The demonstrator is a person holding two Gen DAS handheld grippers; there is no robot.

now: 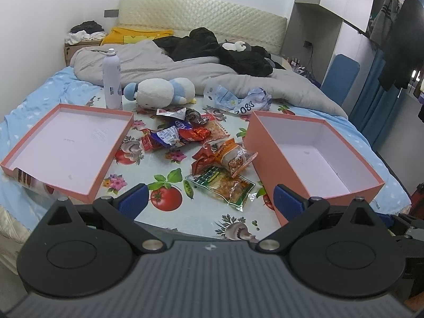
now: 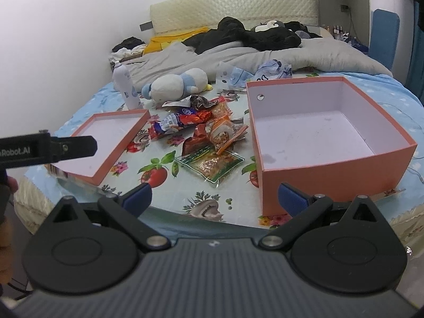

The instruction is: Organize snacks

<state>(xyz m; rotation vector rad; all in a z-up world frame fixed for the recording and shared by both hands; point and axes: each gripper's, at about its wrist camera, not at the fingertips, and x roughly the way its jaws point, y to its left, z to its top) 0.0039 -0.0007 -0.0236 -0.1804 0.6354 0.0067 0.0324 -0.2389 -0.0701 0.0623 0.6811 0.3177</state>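
A pile of snack packets (image 1: 185,132) (image 2: 190,122) lies on the flowered tablecloth (image 1: 169,159) between two orange boxes. Nearest me is a green packet (image 1: 225,185) (image 2: 212,165), with an orange packet (image 1: 233,156) (image 2: 221,133) behind it. The deep orange box (image 1: 312,159) (image 2: 328,137) stands on the right with nothing in it; its shallow lid (image 1: 66,143) (image 2: 106,140) lies on the left. My left gripper (image 1: 209,198) is open, hanging short of the green packet. My right gripper (image 2: 214,197) is open too, holding nothing. In the right wrist view the left gripper's body (image 2: 47,149) shows at the left edge.
A white spray bottle (image 1: 111,79) (image 2: 124,84), a plush toy (image 1: 161,90) (image 2: 175,83) and crumpled plastic bags (image 1: 238,98) (image 2: 265,71) sit behind the snacks. A grey duvet (image 1: 185,66) and dark clothes cover the bed beyond. The table's near edge (image 1: 190,233) lies just under the grippers.
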